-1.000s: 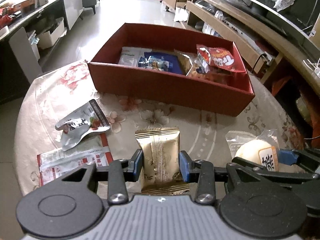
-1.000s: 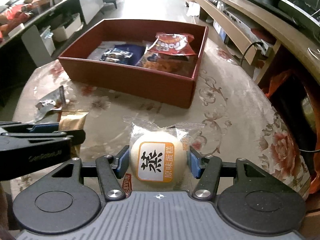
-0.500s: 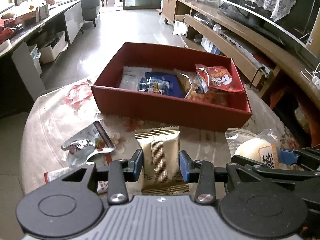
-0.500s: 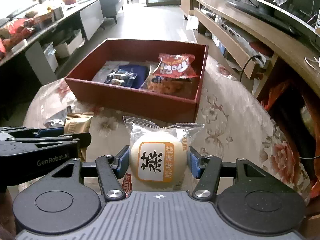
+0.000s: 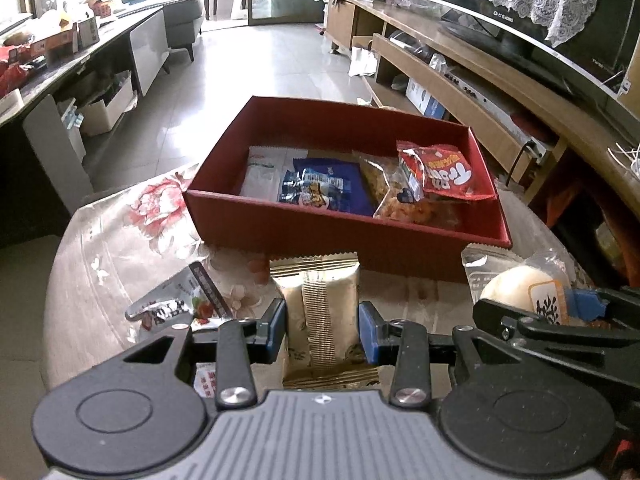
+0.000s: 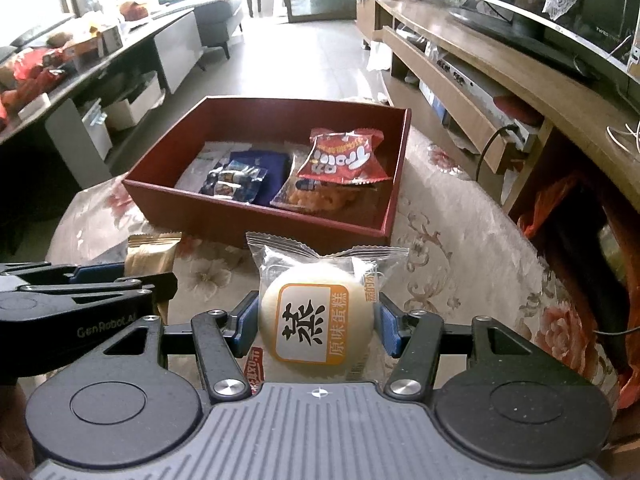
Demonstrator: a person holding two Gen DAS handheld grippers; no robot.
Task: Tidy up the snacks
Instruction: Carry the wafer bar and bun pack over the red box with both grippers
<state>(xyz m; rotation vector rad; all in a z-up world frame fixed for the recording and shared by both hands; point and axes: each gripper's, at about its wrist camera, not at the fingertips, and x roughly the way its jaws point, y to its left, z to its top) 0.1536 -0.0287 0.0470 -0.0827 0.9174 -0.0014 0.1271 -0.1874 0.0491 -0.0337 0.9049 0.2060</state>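
Observation:
My left gripper (image 5: 322,330) is shut on a gold snack packet (image 5: 320,300) and holds it above the table, short of the red box (image 5: 340,236). My right gripper (image 6: 314,324) is shut on a clear-wrapped steamed cake (image 6: 312,316), also held in front of the red box (image 6: 256,220). The box holds a white packet, a blue packet (image 5: 324,190), an orange snack bag and a red bag (image 5: 440,172). The cake (image 5: 524,292) and the right gripper show at the right of the left wrist view. The gold packet (image 6: 150,258) shows at the left of the right wrist view.
A silver packet (image 5: 180,304) and a red-and-white packet (image 5: 206,380) lie on the floral tablecloth (image 5: 120,240) at the left. A TV console (image 6: 500,92) runs along the right. A long counter (image 5: 60,60) with clutter stands at the left.
Both grippers have risen with their snacks. The box now looks lower and farther, and more of the room shows.

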